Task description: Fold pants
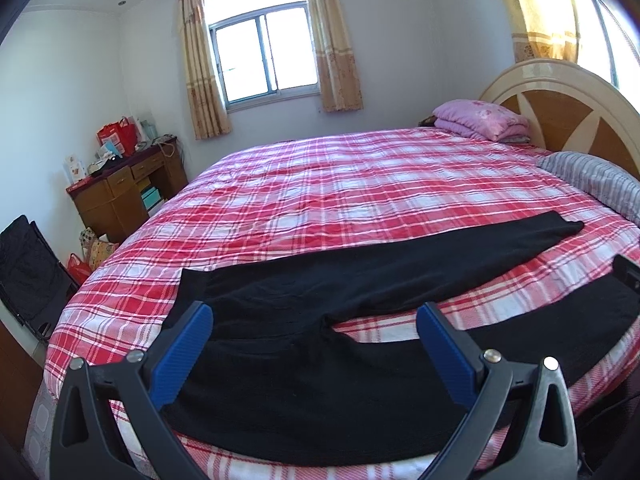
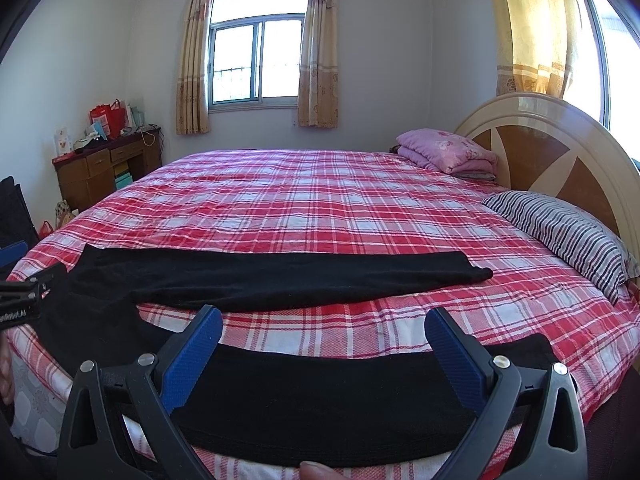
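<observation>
Black pants partly hidden behind left gripper.

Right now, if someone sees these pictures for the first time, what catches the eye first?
The black pants lie spread flat, legs apart, along the near edge of the red plaid bed. Both the left gripper and the right gripper hover open over them.

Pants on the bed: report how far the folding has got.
Done: the black pants lie spread flat on the plaid bedspread, legs splayed apart, one toward the headboard, one along the near edge. In hand: nothing; the left tool and the right tool hover open above the fabric. Left: every fold, starting, I would guess, with laying one leg over the other.
</observation>
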`<control>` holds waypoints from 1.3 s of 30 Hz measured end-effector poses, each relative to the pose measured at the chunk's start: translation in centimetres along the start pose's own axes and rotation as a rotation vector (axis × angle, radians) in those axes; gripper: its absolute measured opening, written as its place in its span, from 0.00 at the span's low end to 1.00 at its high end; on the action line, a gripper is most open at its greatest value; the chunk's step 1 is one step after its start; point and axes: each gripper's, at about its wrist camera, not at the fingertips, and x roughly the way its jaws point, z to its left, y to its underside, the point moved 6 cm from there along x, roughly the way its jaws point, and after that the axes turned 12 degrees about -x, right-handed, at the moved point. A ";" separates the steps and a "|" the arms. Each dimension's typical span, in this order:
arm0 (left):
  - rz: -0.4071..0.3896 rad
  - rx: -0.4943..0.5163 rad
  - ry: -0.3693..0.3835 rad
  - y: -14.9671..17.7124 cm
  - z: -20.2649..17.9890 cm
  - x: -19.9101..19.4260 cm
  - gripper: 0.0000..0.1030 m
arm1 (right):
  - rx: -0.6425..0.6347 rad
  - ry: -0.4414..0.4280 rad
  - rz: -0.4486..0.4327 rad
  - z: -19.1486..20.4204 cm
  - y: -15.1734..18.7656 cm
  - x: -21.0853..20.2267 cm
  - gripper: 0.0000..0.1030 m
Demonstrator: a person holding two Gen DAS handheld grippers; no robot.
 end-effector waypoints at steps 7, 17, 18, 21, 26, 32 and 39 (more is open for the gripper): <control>0.094 -0.018 -0.148 -1.3 6.8 9.6 1.00 | -0.005 0.031 0.097 -2.7 1.7 5.4 0.99; 0.234 -0.019 -0.240 -3.5 13.9 19.9 0.99 | 0.015 0.026 0.247 -10.3 2.6 12.3 0.99; 0.248 -0.033 -0.227 -3.6 14.3 20.6 0.95 | 0.015 0.028 0.261 -11.0 2.6 12.9 0.99; 0.317 -0.075 -0.184 -3.2 15.9 23.1 0.81 | 0.028 0.042 0.293 -12.8 2.5 14.3 0.99; 0.378 -0.103 -0.141 -2.2 17.2 24.9 0.70 | 0.062 0.029 0.318 -15.4 2.3 16.6 0.99; 0.417 -0.095 -0.117 -1.7 17.7 27.0 0.53 | 0.094 0.053 0.340 -18.3 1.8 19.5 0.99; 0.438 -0.127 -0.003 -1.7 17.9 27.4 0.28 | 0.146 0.096 0.393 -23.0 1.9 22.2 0.81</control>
